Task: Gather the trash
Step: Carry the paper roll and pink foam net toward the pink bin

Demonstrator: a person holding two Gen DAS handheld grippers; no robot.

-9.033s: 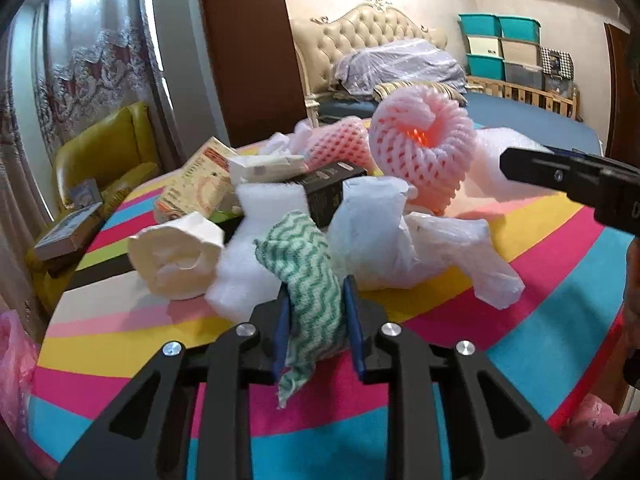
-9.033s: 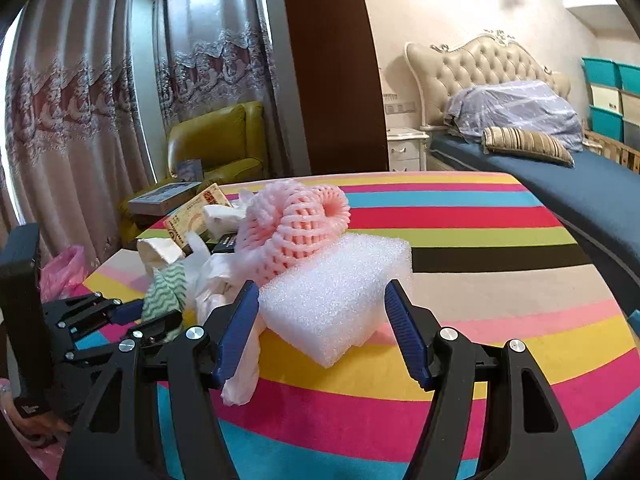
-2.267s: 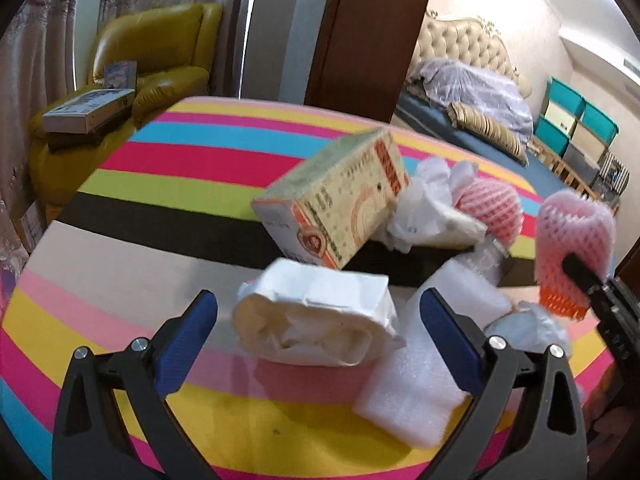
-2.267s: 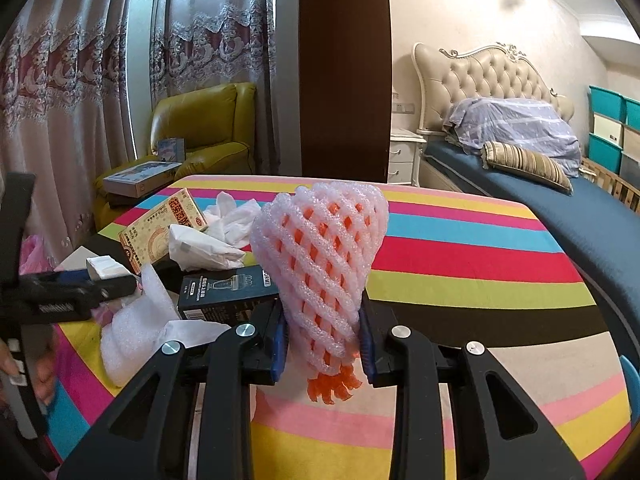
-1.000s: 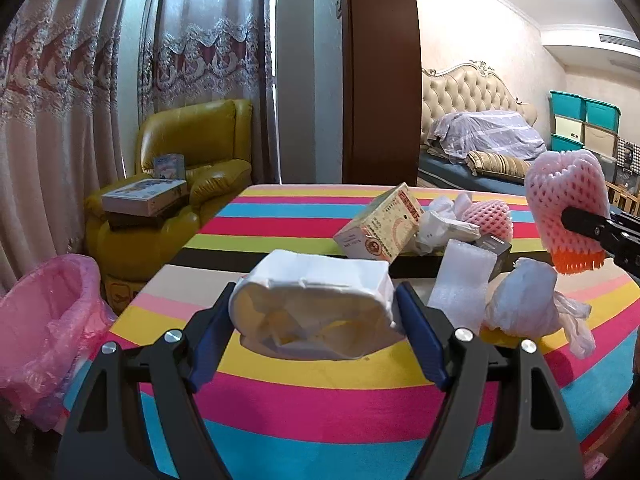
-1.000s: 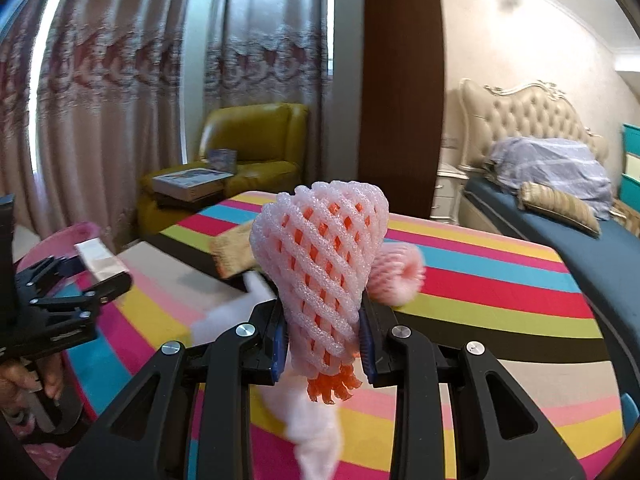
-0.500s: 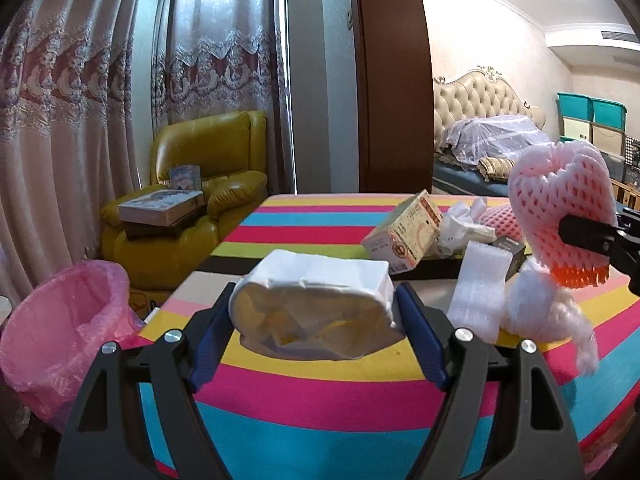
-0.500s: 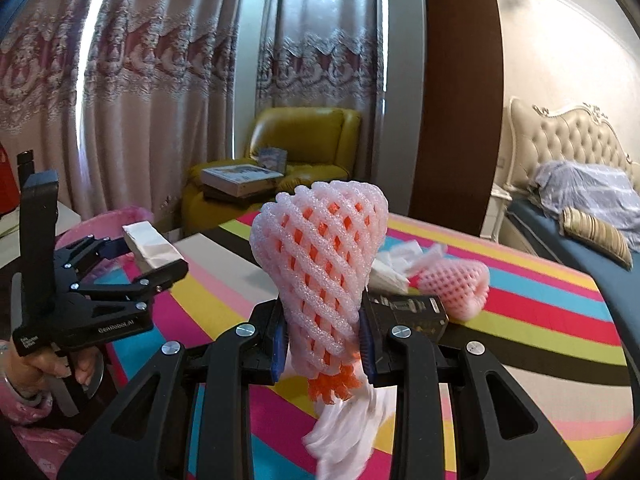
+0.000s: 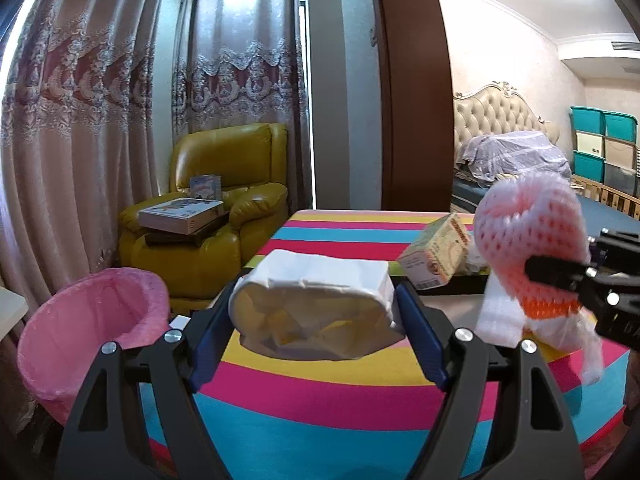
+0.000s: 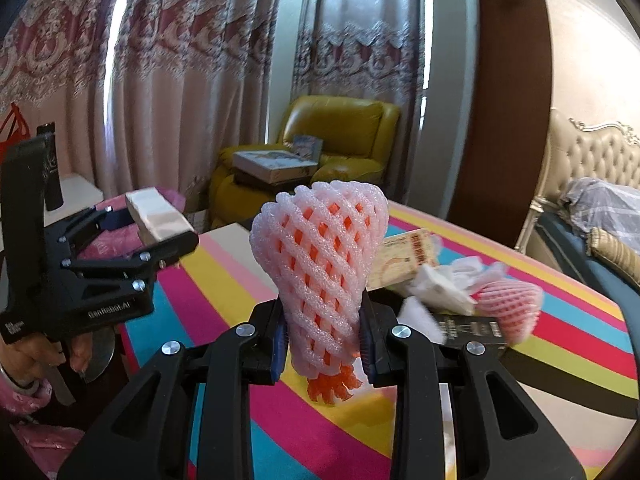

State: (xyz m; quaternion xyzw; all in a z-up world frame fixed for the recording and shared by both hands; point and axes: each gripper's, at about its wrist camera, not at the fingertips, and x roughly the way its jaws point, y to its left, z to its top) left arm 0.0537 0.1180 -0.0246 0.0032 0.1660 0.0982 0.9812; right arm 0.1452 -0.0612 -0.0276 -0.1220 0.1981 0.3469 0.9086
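Observation:
My left gripper [image 9: 316, 316] is shut on a white crumpled paper package [image 9: 316, 308] and holds it above the striped table's left edge; it also shows in the right wrist view [image 10: 160, 220]. My right gripper [image 10: 322, 336] is shut on a pink and orange foam fruit net [image 10: 324, 264], held upright above the table; the net also shows at the right of the left wrist view [image 9: 532, 248]. A bin with a pink bag [image 9: 92, 332] stands on the floor, left of the table and below the left gripper.
On the striped table [image 9: 360, 384] lie a cardboard box [image 9: 436, 256], white foam and plastic wrap [image 9: 500, 320], another pink net [image 10: 508, 304] and a black box [image 10: 468, 330]. A yellow armchair [image 9: 224, 200] with books stands behind the bin. A bed [image 9: 516, 160] is at the right.
Both grippers have swung left toward the table's edge with their loads still held. The pink bin has come further into the left wrist view.

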